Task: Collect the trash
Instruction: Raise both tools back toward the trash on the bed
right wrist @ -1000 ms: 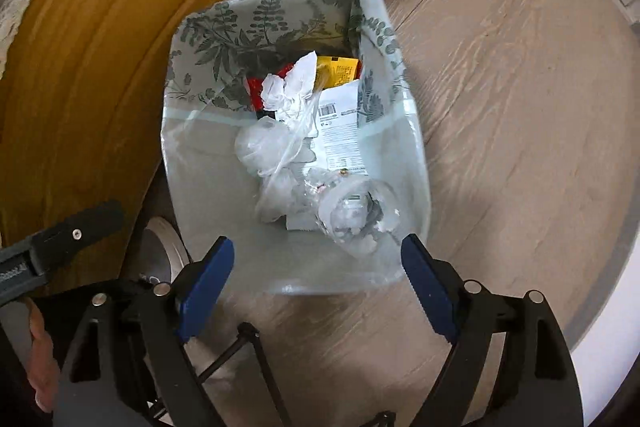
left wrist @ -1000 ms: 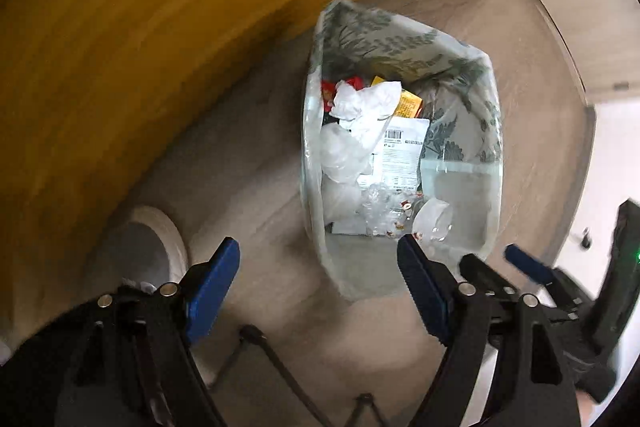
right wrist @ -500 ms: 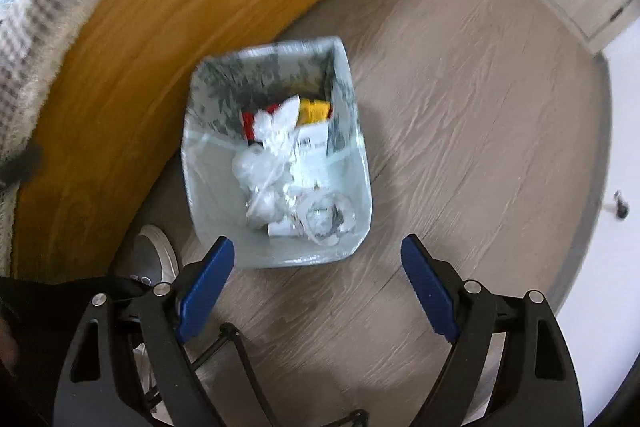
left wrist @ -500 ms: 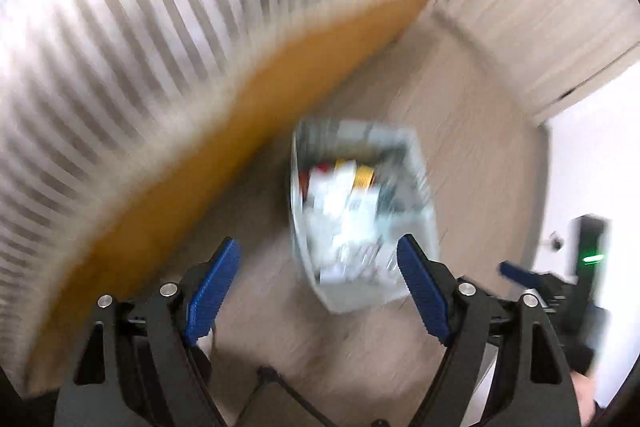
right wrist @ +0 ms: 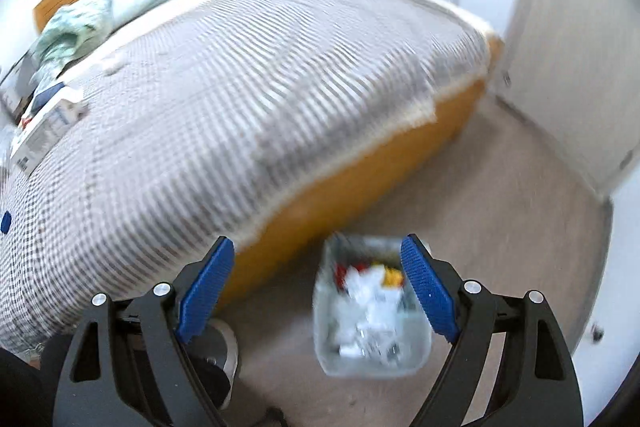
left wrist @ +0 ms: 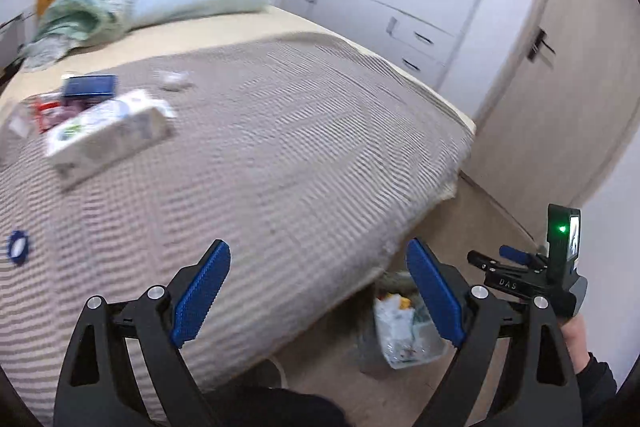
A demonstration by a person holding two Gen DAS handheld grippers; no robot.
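In the left wrist view we saw the left gripper (left wrist: 318, 291) with its jaws spread wide and nothing between them; they had just been opening further. This view alone showed the right gripper (left wrist: 508, 259) from the side, held in a hand (left wrist: 576, 333) with a dark sleeve, its green indicator lit. It also gave the clearest sight of the litter on the bed (left wrist: 280, 131): a white box (left wrist: 106, 133) lying flat, a dark blue box (left wrist: 89, 85) behind it, a red-and-clear packet (left wrist: 42, 113) at the left, a small crumpled white scrap (left wrist: 174, 79) farther back, and a blue disc (left wrist: 17, 246) near the left edge. In the right wrist view the right gripper (right wrist: 316, 295) likewise had its jaws released and empty. Only this view showed the orange wooden bed frame (right wrist: 360, 179) below the striped cover. The trash bin (right wrist: 332, 343) stood on the floor (right wrist: 500, 227) just beside the bed; it was lined with a clear bag and held white crumpled wrappers, a red piece and a yellow piece. In the left view the bin (left wrist: 390, 339) was partly hidden behind the right-hand jaw. Both views were blurred.
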